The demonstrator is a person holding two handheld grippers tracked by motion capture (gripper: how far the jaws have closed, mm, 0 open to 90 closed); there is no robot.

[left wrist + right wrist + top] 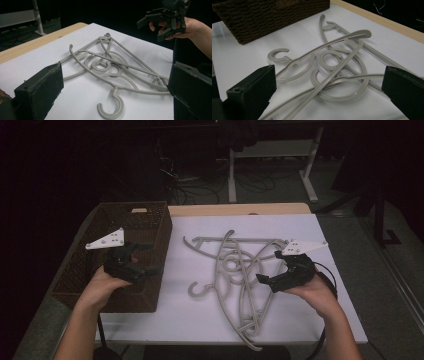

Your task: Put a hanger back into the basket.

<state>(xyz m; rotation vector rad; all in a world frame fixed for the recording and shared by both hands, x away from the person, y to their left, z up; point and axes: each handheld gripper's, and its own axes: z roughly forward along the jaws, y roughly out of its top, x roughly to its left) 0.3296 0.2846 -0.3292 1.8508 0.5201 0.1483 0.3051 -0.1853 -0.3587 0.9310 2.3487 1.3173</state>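
A tangle of grey plastic coat hangers (pixel 235 265) lies on the white table top, hooks curling toward the near left. My left gripper (pixel 152 257) hovers over the brown wicker basket (pixel 90 270) and points right at the hangers, jaws wide apart and empty. In the left gripper view the hangers (pixel 110 67) lie ahead between the open jaws of my left gripper (pixel 116 72). My right gripper (pixel 267 266) is held at the pile's right side, pointing left, open and empty. The right gripper view has the hangers (pixel 337 65) close in front of my right gripper (pixel 330 72).
The basket (pixel 269 17) stands at the table's left edge. A wooden strip (pixel 240 209) runs along the far side of the white sheet (pixel 200 315). My right gripper (pixel 150 31) and its hand appear far off in the left gripper view. Dark floor, cables and desk legs lie beyond.
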